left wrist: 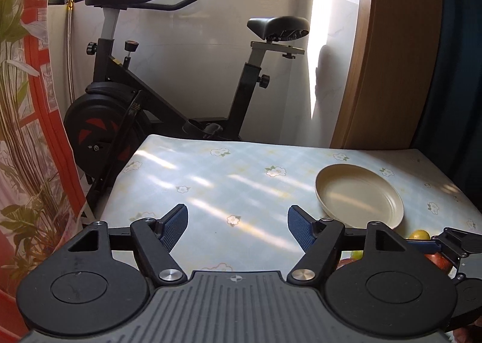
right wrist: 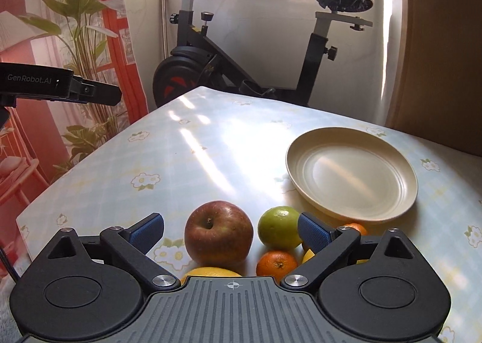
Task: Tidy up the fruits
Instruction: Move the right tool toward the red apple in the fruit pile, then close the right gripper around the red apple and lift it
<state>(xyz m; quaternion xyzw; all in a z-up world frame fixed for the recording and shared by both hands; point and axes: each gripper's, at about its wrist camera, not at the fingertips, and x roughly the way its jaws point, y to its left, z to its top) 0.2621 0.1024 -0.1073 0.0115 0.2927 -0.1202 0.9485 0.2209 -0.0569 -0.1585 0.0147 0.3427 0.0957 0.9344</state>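
Fruits, apple (right wrist: 218, 233) and lime (right wrist: 278, 227) among them, sitting between spread, empty right gripper (right wrist: 230, 231) fingers, waiting for plate (right wrist: 351, 174) ahead, none moved yet; left gripper (left wrist: 238, 227) hovering parted over bare table (left wrist: 211, 180).

Both wrist cams tilt down over counter (left wrist: 241, 180), facing exercise bike (left wrist: 168, 78); shared: plate (right wrist: 351, 174), bike; right cam closer to plate.
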